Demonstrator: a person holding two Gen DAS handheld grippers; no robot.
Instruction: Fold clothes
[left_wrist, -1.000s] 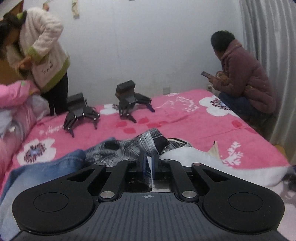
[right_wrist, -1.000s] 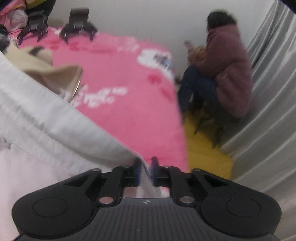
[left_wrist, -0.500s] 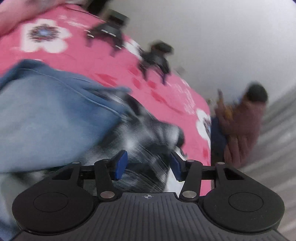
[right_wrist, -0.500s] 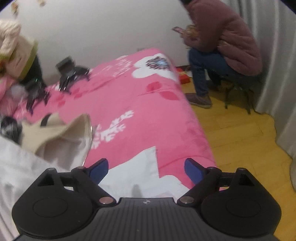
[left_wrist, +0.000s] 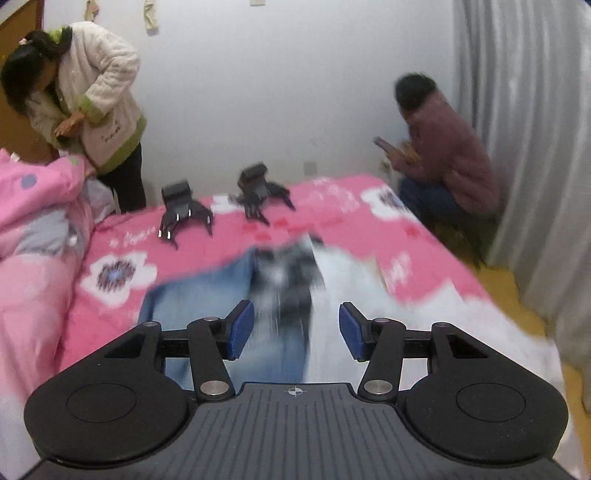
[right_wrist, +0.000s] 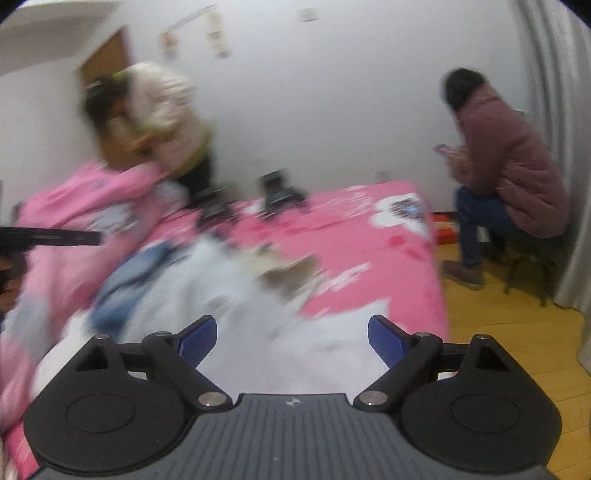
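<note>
A pile of clothes lies blurred on the pink flowered bed (left_wrist: 351, 221): blue jeans (left_wrist: 207, 291), a dark plaid garment (left_wrist: 288, 277) and a white garment (left_wrist: 351, 280). My left gripper (left_wrist: 297, 328) hovers above them, its jaws opening with nothing between the blue pads. In the right wrist view the white garment (right_wrist: 258, 314) spreads below my right gripper (right_wrist: 291, 336), which stands wide open and empty. A beige garment (right_wrist: 288, 269) lies beyond it, with the jeans (right_wrist: 136, 273) to the left.
Two spare black grippers (left_wrist: 184, 214) (left_wrist: 258, 195) sit at the far end of the bed. One person (left_wrist: 92, 96) bends over a pink quilt heap (left_wrist: 33, 221) at left. Another person (left_wrist: 443, 166) sits at right by the grey curtain (left_wrist: 535, 147). Wooden floor (right_wrist: 498, 332) borders the bed's right edge.
Both grippers were shut on the white garment's edge a second ago. They have let go, opened, and lifted up and back from the clothes.
</note>
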